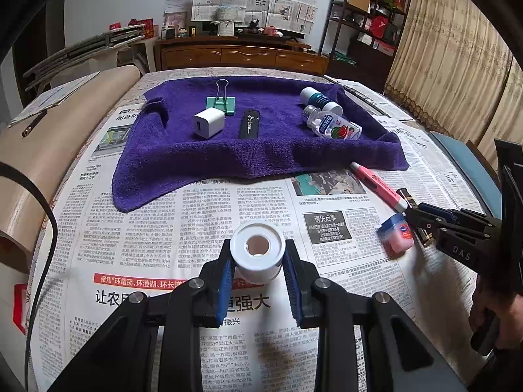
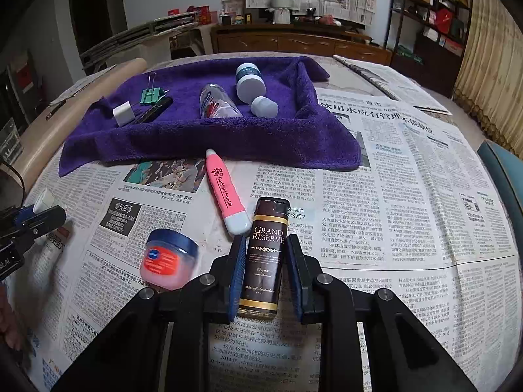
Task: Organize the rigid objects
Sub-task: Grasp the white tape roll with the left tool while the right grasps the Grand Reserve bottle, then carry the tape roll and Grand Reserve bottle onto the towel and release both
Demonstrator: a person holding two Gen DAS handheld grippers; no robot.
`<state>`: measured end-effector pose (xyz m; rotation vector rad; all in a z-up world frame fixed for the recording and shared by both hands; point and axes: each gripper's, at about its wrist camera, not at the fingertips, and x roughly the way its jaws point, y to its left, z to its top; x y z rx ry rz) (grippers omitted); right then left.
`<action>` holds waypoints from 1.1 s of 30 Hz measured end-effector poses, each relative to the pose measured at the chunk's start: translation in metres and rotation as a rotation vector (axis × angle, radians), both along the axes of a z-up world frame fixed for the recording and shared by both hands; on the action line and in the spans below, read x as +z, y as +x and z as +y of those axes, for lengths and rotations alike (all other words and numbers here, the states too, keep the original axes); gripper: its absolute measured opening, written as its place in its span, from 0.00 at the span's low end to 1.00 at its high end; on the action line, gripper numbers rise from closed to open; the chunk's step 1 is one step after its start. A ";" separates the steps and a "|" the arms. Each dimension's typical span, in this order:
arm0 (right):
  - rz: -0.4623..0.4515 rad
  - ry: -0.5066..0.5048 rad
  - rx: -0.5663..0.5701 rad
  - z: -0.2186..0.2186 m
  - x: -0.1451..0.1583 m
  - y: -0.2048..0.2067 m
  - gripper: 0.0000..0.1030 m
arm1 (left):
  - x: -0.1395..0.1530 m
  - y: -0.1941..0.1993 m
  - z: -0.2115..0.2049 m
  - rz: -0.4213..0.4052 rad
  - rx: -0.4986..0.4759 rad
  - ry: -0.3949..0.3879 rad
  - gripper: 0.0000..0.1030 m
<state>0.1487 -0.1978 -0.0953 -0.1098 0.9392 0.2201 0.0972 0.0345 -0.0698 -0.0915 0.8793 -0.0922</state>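
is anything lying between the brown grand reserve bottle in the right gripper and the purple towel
Yes. The pink and white tube lies on the newspaper just beyond the dark brown Grand Reserve bottle, pointing toward the near edge of the purple towel. The right gripper is shut on the bottle; lifting over the tube would likely clear it.

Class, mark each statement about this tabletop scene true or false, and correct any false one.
1. The left gripper grips a white tube. True.
2. The brown bottle labelled Grand Reserve lies on the purple towel. False: it lies on the newspaper, between the right gripper pads.
3. The green binder clip sits on the towel. True.
4. The pink stick is held by a gripper. False: it lies free on the newspaper.
5. The small blue-lidded jar is on the newspaper. True.
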 end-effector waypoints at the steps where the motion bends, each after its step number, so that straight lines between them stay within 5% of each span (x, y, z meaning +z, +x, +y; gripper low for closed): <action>1: 0.006 0.008 0.001 -0.002 0.000 0.000 0.24 | 0.000 0.000 0.001 0.000 0.002 0.000 0.27; 33: -0.027 0.077 0.048 -0.010 0.043 0.014 0.23 | 0.038 0.036 0.014 -0.037 0.027 0.001 0.27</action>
